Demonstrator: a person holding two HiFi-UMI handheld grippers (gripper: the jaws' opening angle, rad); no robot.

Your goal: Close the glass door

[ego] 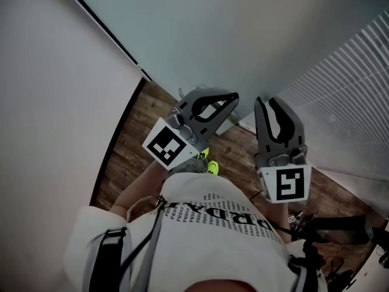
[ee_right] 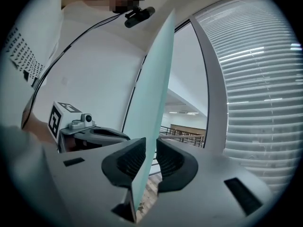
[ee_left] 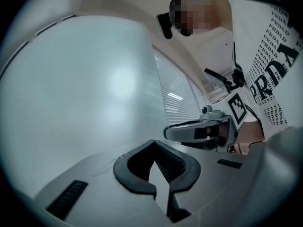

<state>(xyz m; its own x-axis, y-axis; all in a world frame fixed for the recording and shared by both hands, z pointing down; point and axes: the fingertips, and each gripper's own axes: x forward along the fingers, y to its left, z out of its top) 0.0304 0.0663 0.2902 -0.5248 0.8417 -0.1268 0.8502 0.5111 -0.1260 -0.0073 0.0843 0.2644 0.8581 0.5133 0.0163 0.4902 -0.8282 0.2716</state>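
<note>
The glass door (ego: 200,35) is a pale frosted pane that fills the top of the head view, and its free edge (ee_right: 154,89) runs up between my right gripper's jaws. My right gripper (ego: 271,101) (ee_right: 150,143) is shut on that edge, with its tips pinching the pane. My left gripper (ego: 234,96) (ee_left: 152,143) is shut and holds nothing. It hangs just left of the right one, facing the pane's broad face (ee_left: 94,89) without touching it. Each gripper view shows the other gripper from the side.
A white wall (ego: 55,102) stands on the left and slatted blinds (ego: 346,90) on the right behind a grey frame post (ee_right: 215,103). Brown wooden floor (ego: 140,139) lies below. Dark gear (ego: 328,227) lies at the lower right. A railing (ee_right: 182,132) shows beyond the opening.
</note>
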